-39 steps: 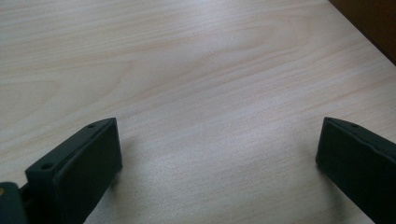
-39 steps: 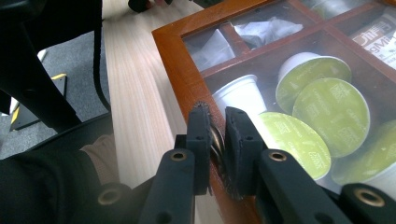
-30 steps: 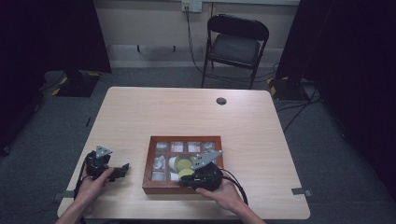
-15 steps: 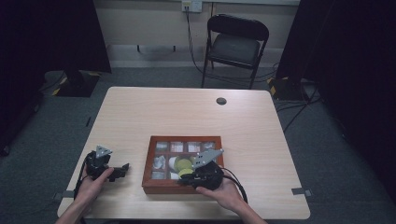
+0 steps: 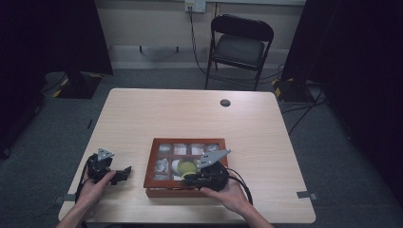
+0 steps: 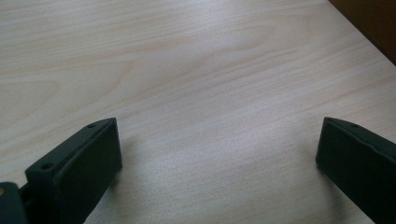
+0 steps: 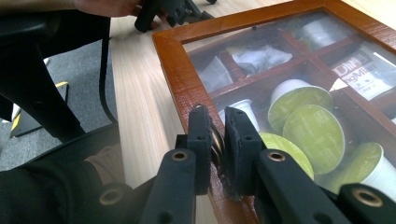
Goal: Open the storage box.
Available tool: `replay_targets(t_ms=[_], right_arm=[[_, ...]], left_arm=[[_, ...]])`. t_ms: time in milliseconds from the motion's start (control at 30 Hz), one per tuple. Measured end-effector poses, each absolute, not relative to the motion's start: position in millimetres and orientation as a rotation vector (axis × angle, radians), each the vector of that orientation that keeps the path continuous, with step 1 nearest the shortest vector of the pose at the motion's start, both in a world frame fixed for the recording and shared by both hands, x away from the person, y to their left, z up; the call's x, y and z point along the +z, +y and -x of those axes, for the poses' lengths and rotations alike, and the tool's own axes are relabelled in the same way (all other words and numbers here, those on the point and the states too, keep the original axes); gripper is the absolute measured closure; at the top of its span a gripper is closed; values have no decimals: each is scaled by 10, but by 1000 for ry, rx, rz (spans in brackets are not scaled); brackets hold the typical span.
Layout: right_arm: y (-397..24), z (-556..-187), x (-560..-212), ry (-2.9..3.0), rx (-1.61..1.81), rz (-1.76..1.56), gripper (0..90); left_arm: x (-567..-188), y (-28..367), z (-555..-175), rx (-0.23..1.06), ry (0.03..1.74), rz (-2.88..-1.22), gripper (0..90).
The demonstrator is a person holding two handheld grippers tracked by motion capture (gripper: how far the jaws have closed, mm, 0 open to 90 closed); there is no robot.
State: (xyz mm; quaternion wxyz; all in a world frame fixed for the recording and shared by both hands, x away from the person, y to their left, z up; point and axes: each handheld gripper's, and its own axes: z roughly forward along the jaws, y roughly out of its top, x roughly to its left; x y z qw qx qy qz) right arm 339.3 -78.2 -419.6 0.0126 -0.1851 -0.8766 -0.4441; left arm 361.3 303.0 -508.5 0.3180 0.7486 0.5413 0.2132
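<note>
Left gripper [image 5: 124,171]: rests on the table [image 5: 190,114] well to the left of the box [image 5: 151,164], jaws released and spread wide. In the left gripper view bare wood lies between the jaws; a dark corner of the box shows at the upper right, so the box lies ahead and to the right of these jaws, well apart from them.

Box: a wooden case with a glazed lid [image 7: 261,79] over compartments that hold green-topped pods [image 7: 315,130] and white sachets [image 7: 254,58]. Its long axis runs across the table.

Right gripper [image 7: 218,140]: jaws clenched on a small metal knob [image 7: 216,143] at the front rail of the lid, with the pods just beyond and to the right of the jaws. In the high view this gripper sits at the near edge of the box, hand behind it.

Governing relation: the knob is already between the right jaws, while the left gripper stands clear. The right hand is judged the working one; the lid would likely swing up and away from these jaws, its hinge presumably at the far edge.
</note>
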Motion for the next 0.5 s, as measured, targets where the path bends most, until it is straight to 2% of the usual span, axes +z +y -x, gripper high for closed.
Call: replay_targets(t_ms=[500], right_arm=[[-802, -3421, -4122, -2705, -1403, 595, 814]], left_arm=[[-5086, 3035, -3613, 559, 1418, -1972, 0]])
